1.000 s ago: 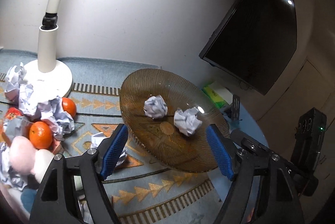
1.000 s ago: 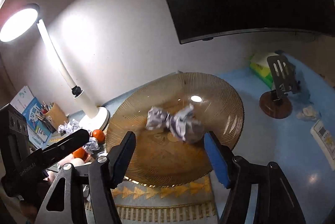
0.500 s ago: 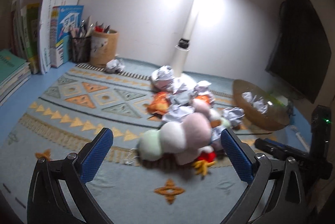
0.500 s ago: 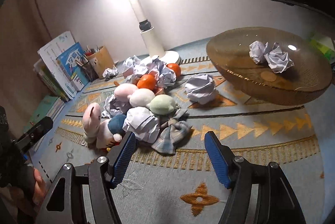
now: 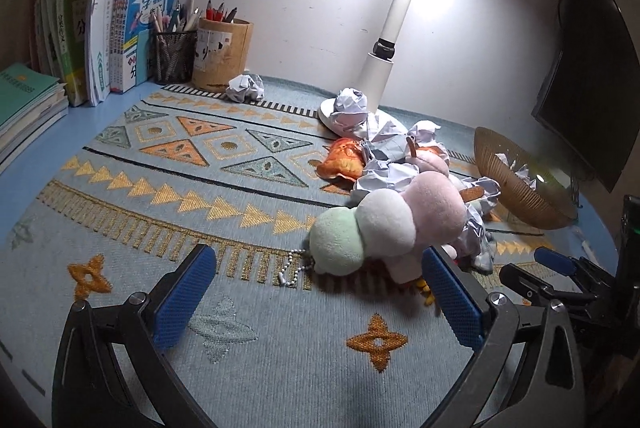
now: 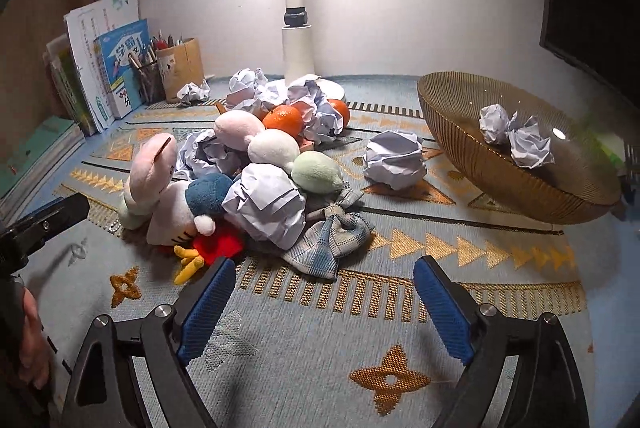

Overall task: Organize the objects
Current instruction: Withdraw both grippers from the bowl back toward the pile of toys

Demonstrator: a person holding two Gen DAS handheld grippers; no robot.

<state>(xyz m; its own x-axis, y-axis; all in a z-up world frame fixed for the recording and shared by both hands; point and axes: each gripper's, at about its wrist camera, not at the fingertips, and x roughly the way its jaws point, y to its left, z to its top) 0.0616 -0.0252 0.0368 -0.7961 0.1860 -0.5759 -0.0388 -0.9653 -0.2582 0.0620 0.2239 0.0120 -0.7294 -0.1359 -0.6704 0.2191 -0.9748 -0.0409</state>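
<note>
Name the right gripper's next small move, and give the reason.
Probably ease the right gripper, jaws open and empty, forward toward the lone paper ball on the mat. It lies apart from the pile, and the bowl beside it already holds two paper balls.

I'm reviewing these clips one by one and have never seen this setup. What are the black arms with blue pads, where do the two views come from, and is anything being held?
No robot here: a person holds a two-finger gripper in each hand, each with a camera looking along its fingers. One view shows the left gripper, the other the right gripper. Both have just been opening and hold nothing. On the patterned blue-grey rug lies a pile: crumpled white paper balls, oranges, a pink-white-green plush dumpling toy and a plaid cloth bow. The amber ribbed glass bowl to the right of the pile holds two paper balls. The white desk lamp, books and pen cups stand behind.
</note>
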